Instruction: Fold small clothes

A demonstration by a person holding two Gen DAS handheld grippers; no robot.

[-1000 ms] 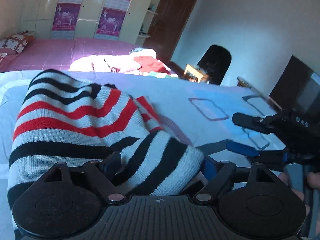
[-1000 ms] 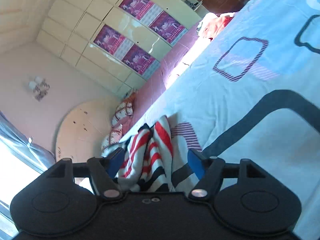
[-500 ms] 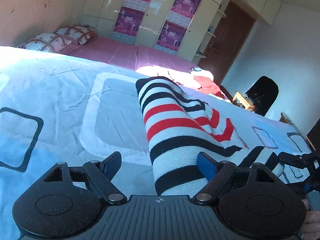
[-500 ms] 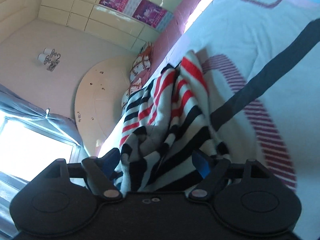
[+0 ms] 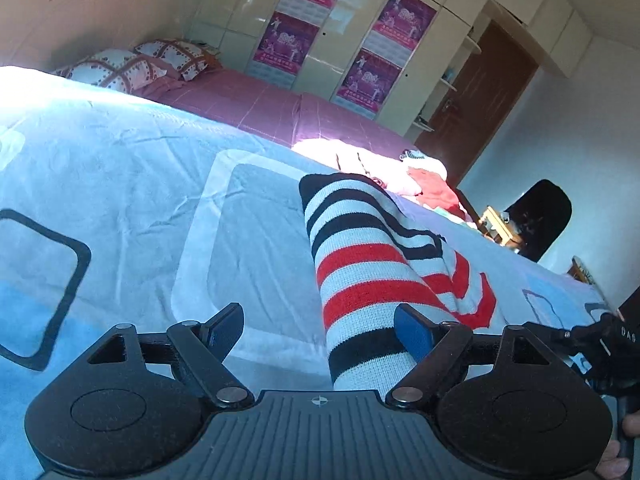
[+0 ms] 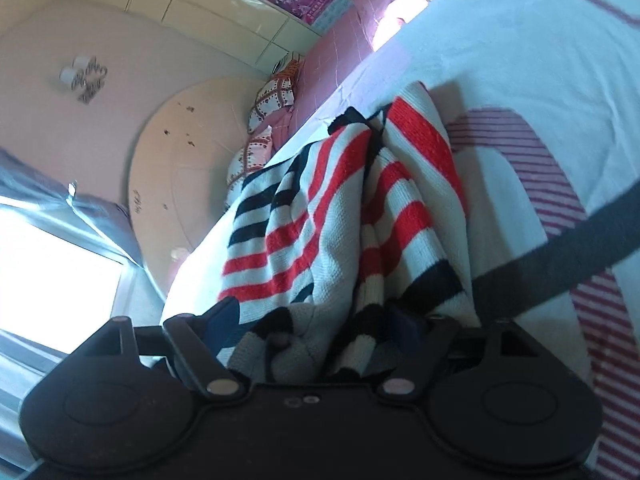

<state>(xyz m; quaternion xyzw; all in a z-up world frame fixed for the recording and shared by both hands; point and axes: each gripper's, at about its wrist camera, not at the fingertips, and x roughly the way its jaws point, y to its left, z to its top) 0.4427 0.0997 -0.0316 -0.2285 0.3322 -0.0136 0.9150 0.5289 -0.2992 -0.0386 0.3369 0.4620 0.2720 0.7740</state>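
The striped knit (image 5: 372, 280), banded in white, black and red, lies in a long bunched roll on the bed cover (image 5: 120, 184), running away from the left gripper (image 5: 320, 330) toward the far edge of the bed. The left gripper's jaws stand wide apart; the near end of the knit passes between them, lying against the blue right finger pad (image 5: 412, 330) and well apart from the left one, with nothing pinched. The right gripper (image 6: 316, 322) sits low at the other side of the garment, where the knit (image 6: 340, 208) piles up in loose folds right in front of the camera. Its jaws are spread too, and bunched fabric fills the gap between them, hiding most of the right finger; whether the cloth is actually clamped I cannot tell, though the spacing suggests not. From the left wrist view, the right gripper (image 5: 592, 340) shows at the right edge, just beside the knit. Beyond the cover are a pink sheet (image 5: 256, 104), patterned pillows (image 5: 132, 66), a heap of other clothes (image 5: 416, 172) and a wardrobe (image 5: 340, 28) with posters.
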